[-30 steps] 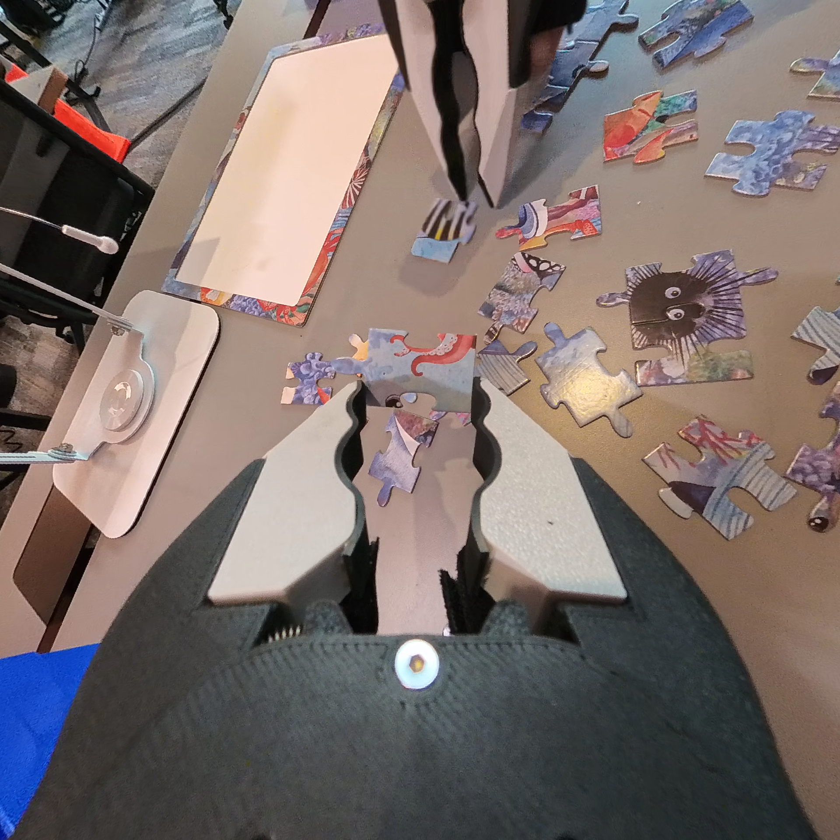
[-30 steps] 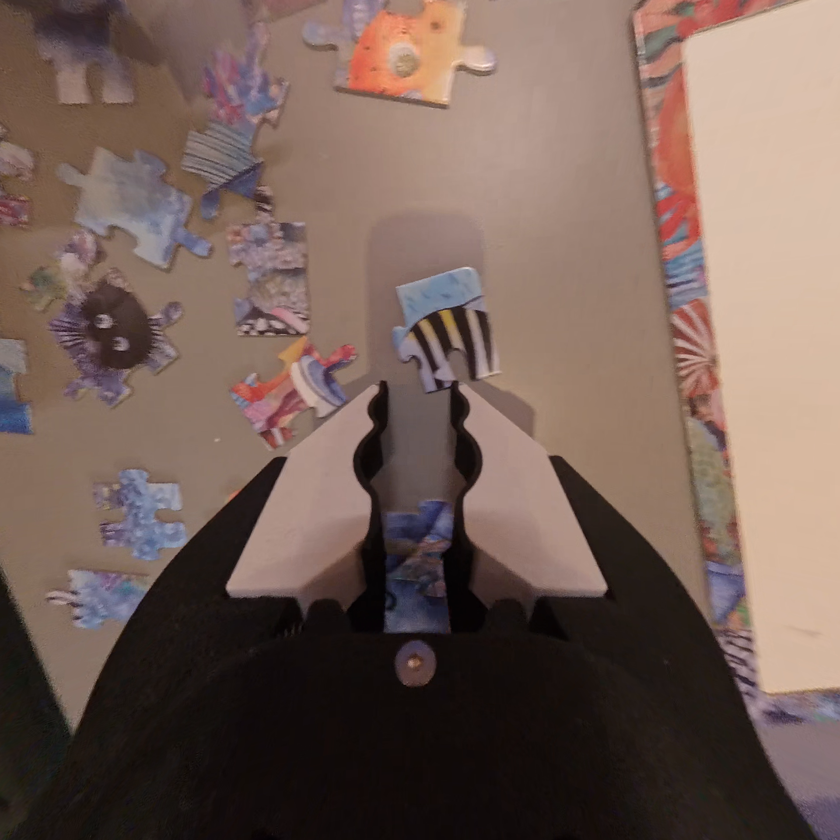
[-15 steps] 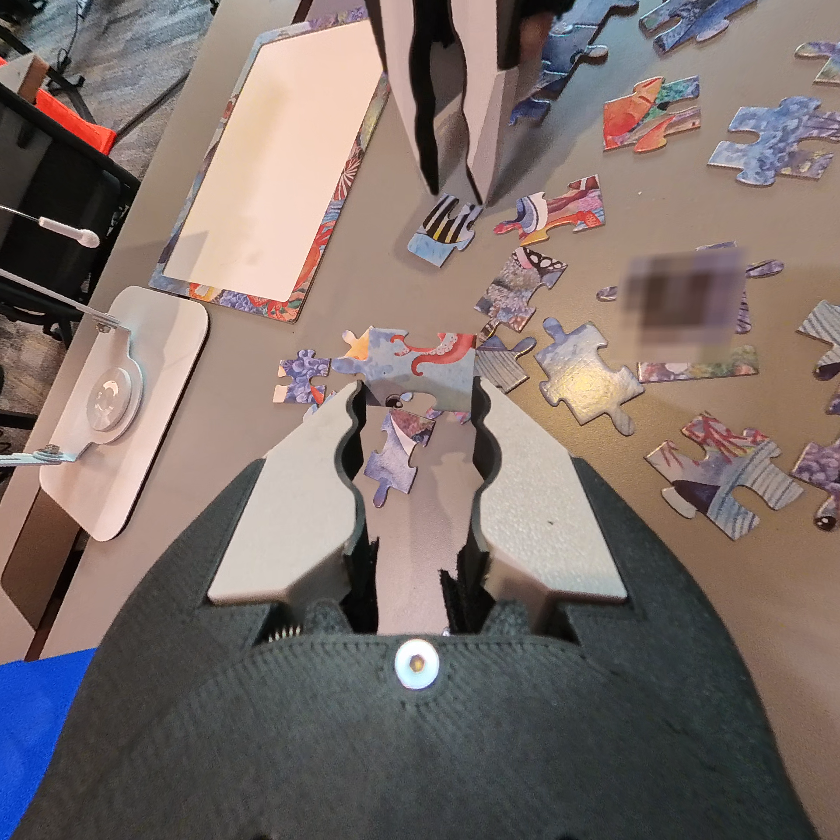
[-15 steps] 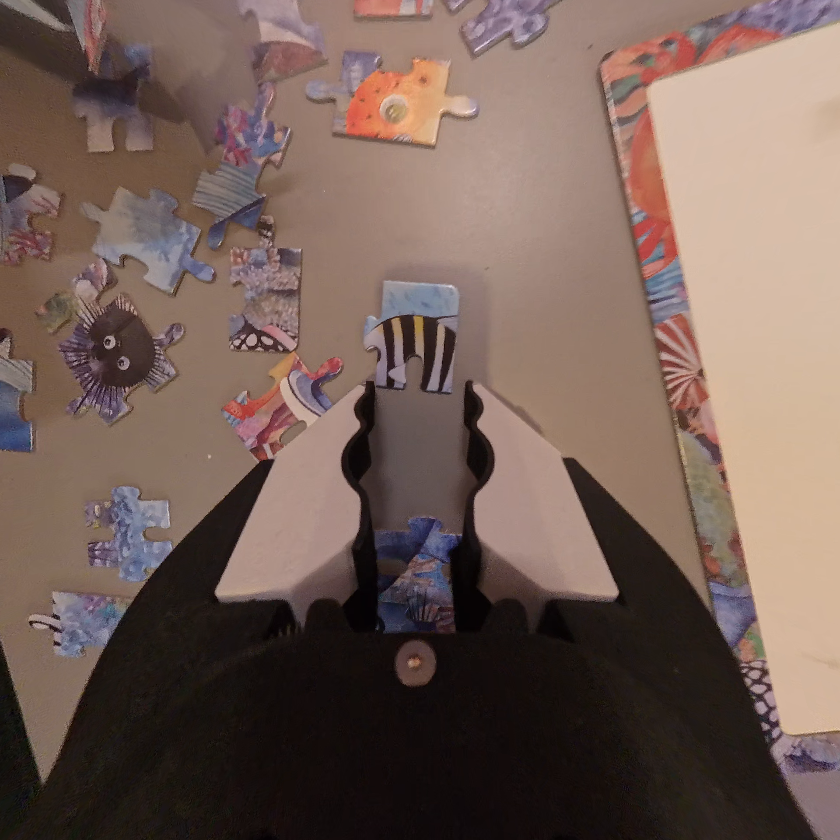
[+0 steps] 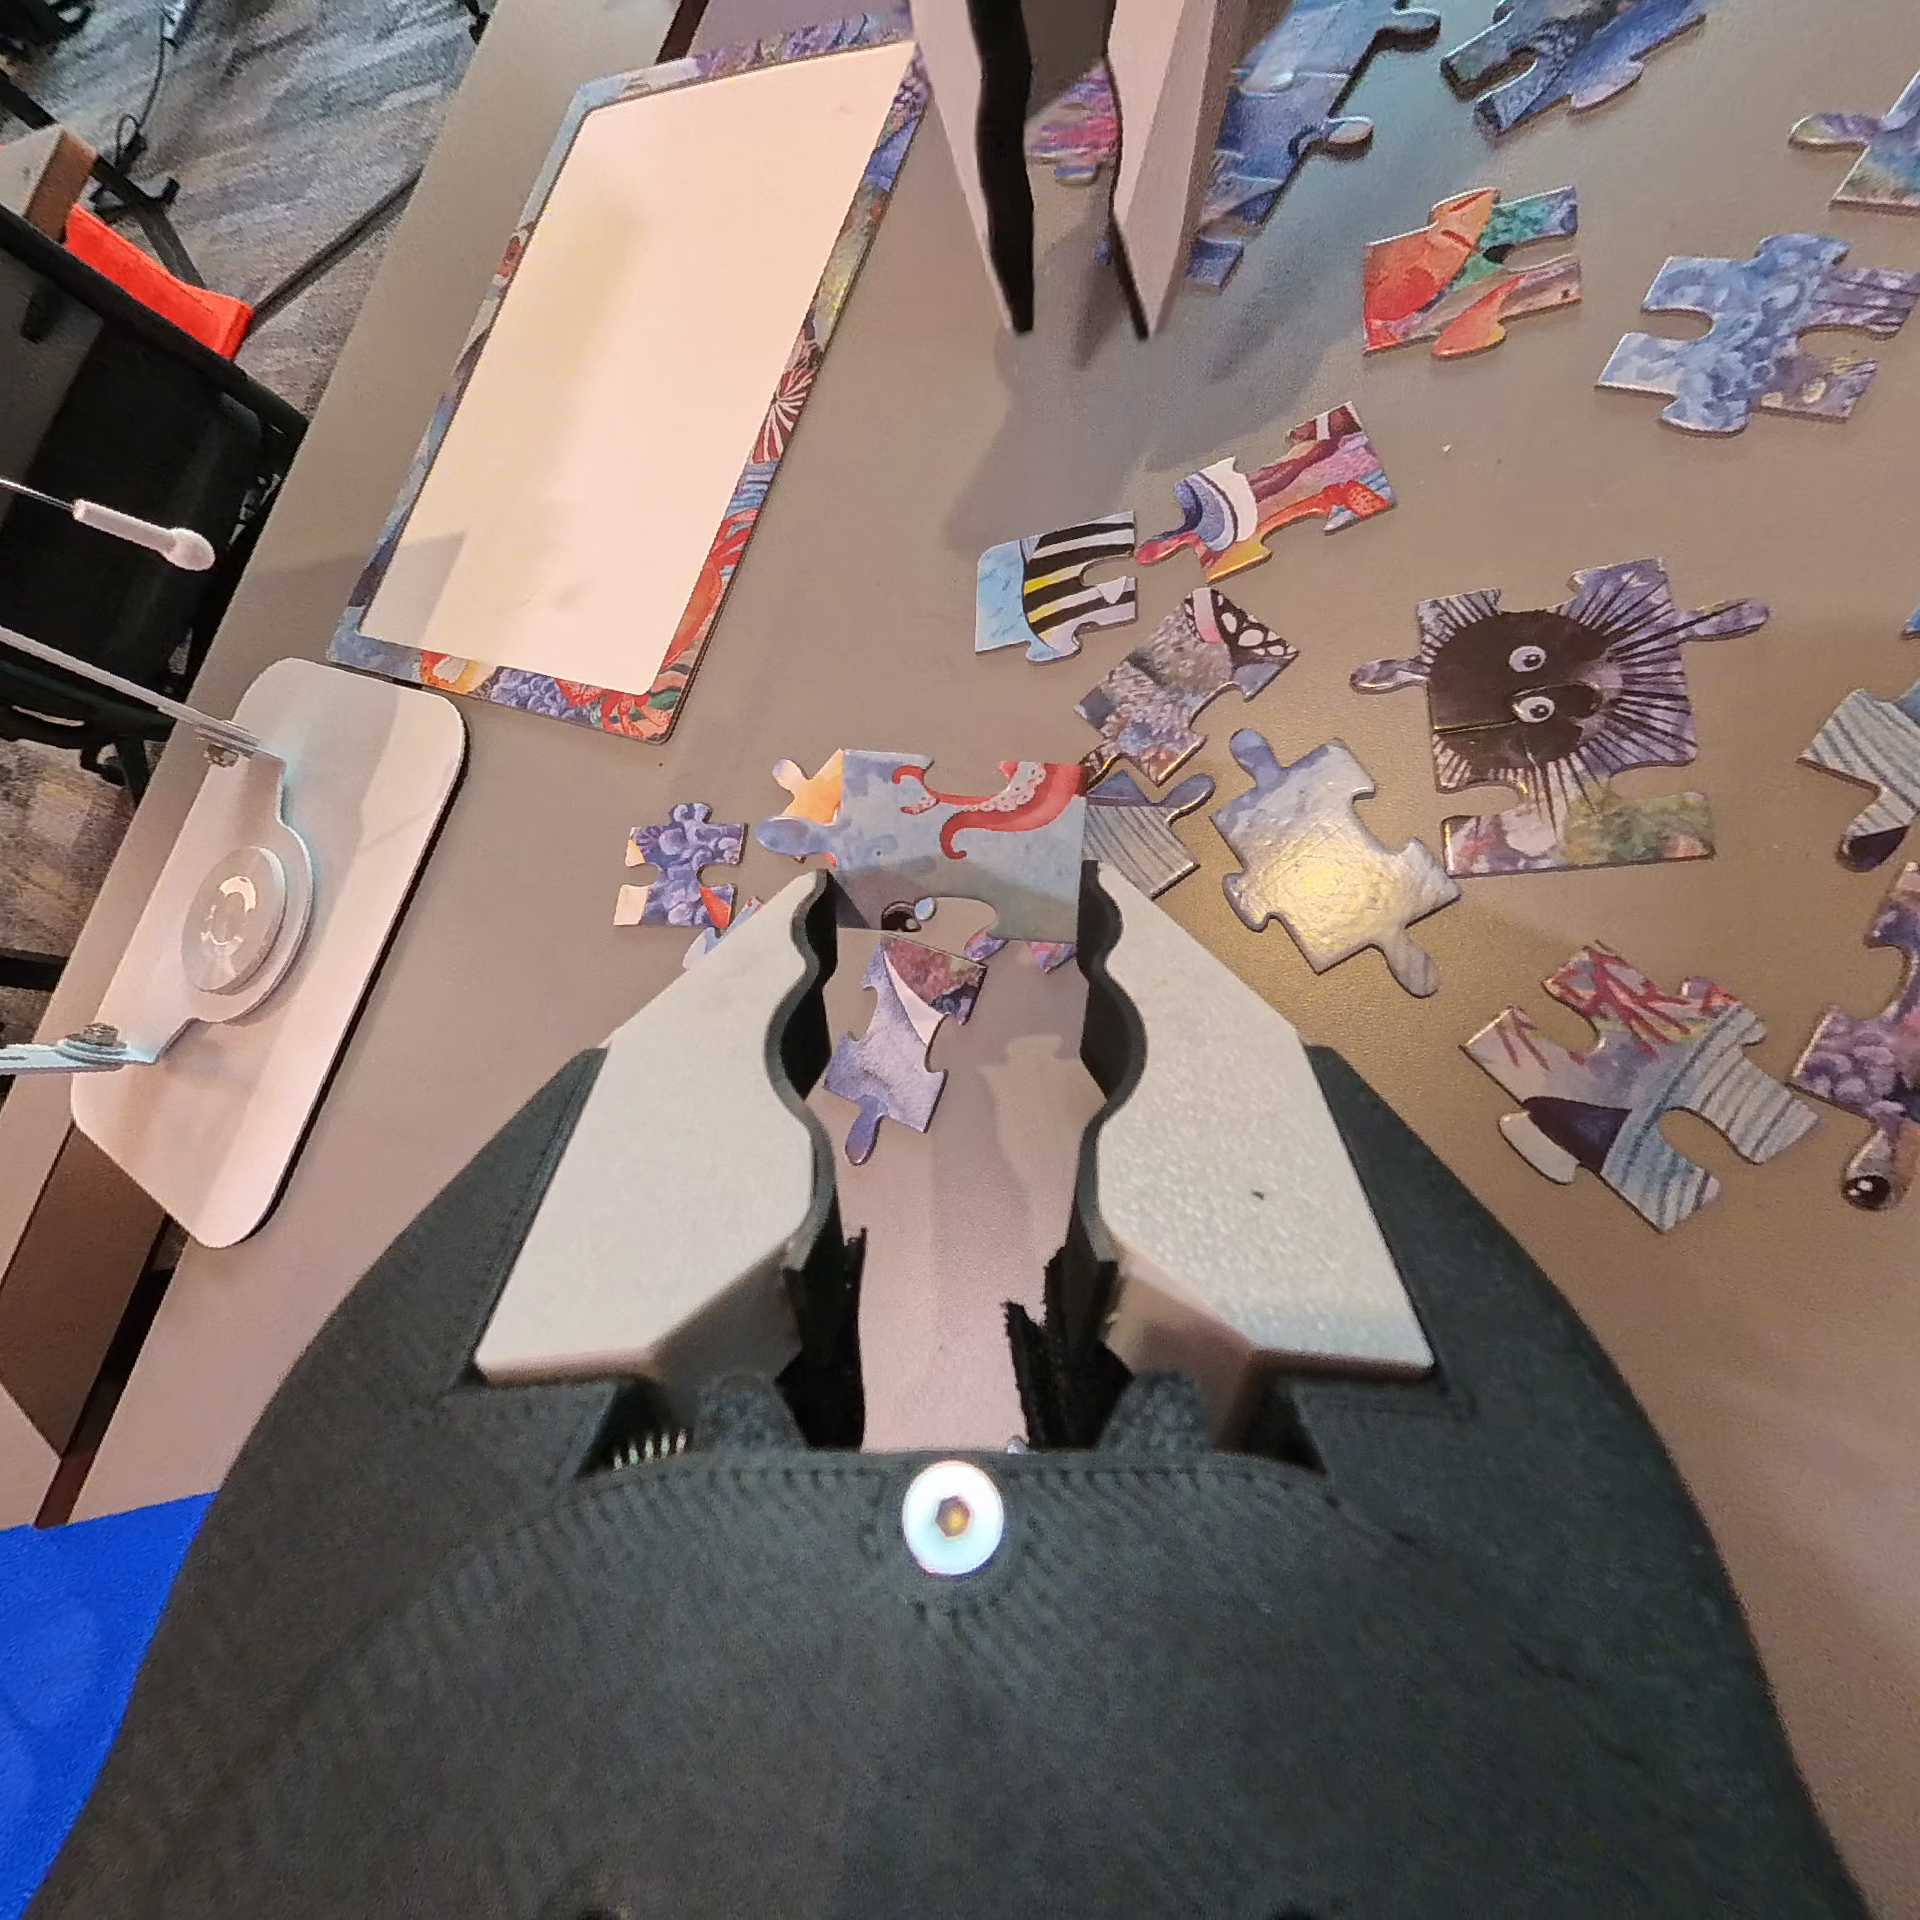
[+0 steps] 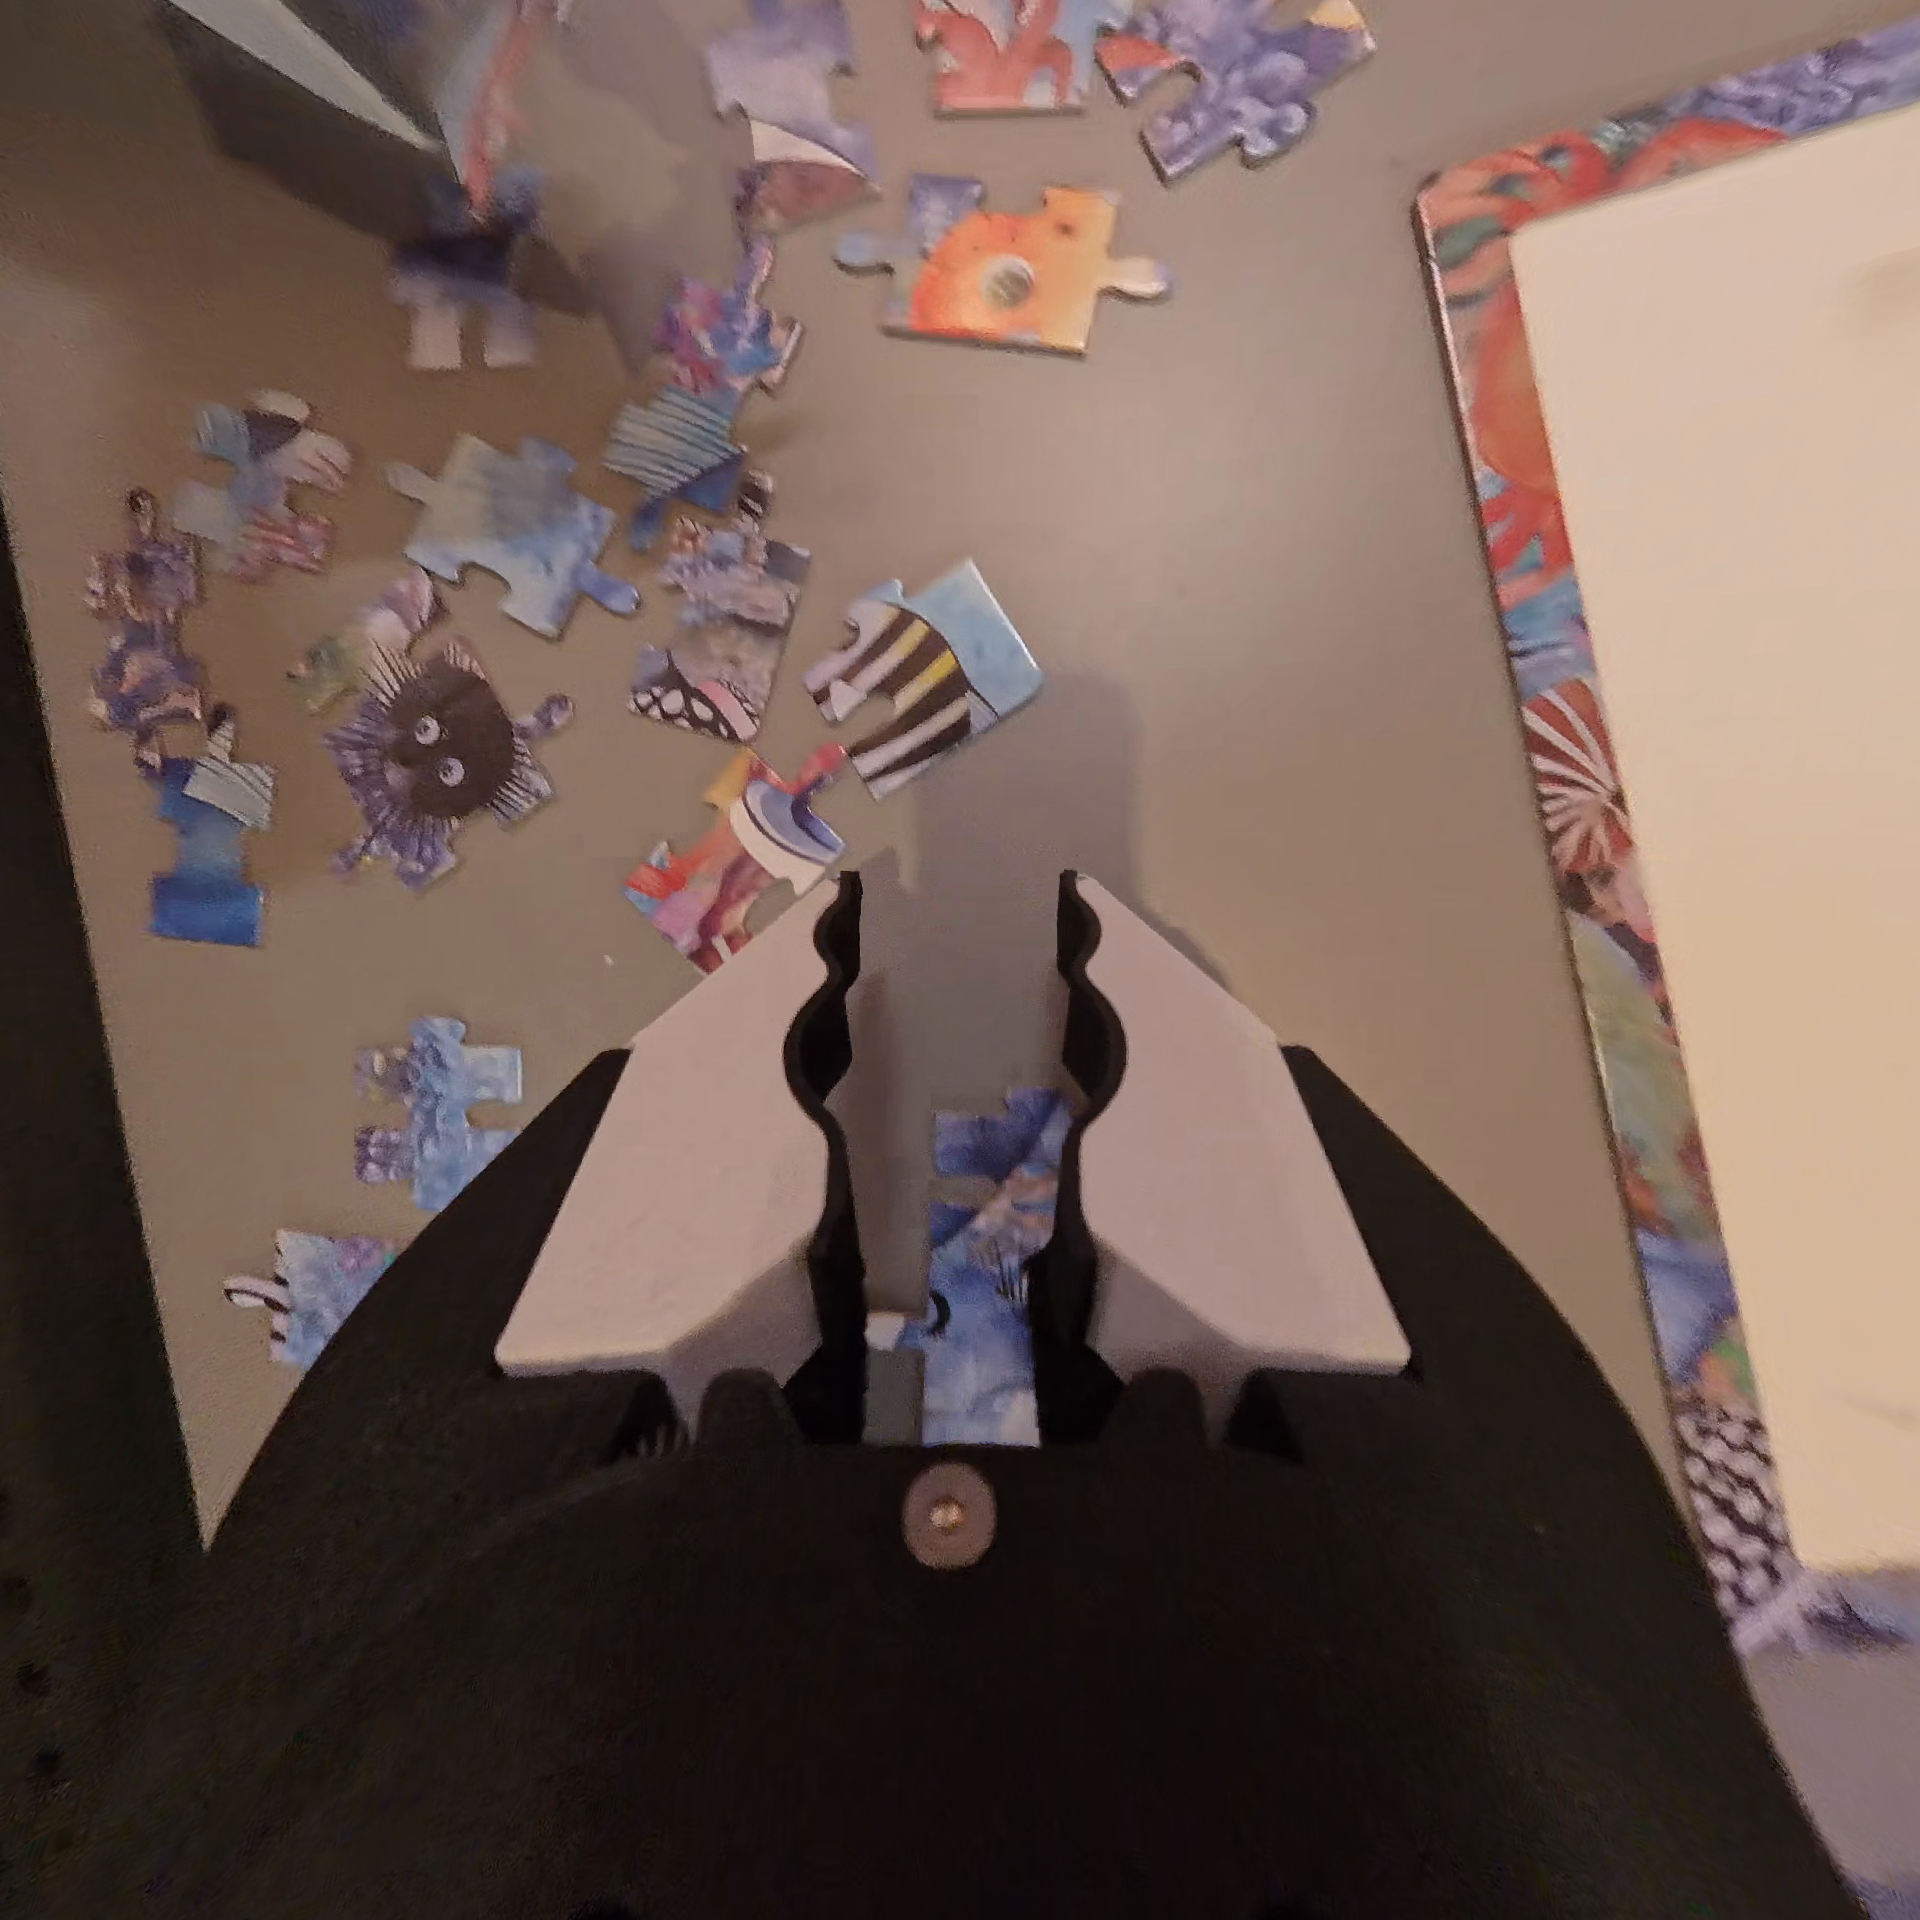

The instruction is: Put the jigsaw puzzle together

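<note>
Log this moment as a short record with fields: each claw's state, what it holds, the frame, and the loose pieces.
left claw: shut on the octopus piece, gripped by its edges, above the table
right claw: open, empty, over bare table
striped fish piece: flat on the table, ahead of the right claw, untouched
puzzle frame: colourful border, white inside, no pieces in it
loose pieces: scattered face up beside the frame, among them a black spiky creature piece and an orange fish piece
task state: no pieces placed yet
</note>
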The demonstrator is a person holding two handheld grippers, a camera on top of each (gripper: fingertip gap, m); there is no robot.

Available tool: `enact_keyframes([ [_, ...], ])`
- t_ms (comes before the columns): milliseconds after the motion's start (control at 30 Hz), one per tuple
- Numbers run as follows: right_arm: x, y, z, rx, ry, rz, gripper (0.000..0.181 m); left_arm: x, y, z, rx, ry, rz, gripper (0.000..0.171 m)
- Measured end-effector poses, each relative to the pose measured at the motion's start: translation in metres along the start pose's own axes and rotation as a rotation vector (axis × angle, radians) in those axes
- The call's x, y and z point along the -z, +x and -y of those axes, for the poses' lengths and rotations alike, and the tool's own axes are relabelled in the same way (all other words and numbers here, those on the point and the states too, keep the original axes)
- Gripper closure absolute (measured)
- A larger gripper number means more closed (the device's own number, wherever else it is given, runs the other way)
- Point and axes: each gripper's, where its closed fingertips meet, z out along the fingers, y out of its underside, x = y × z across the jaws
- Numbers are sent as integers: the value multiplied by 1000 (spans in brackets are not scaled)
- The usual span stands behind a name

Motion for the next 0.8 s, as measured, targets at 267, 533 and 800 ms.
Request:
enact_keyframes([
  [267, 24, -6, -35, 48, -88, -91, 138, -9, 13, 3, 6, 3, -64, 126],
  [533, 59, 20, -92, -86, -136, -197, 123, -20, 37, 16, 8, 20, -171, 127],
  [800, 49, 20, -117, -97, -197, -194, 115, -34, 68, 22, -4, 3, -294, 126],
])
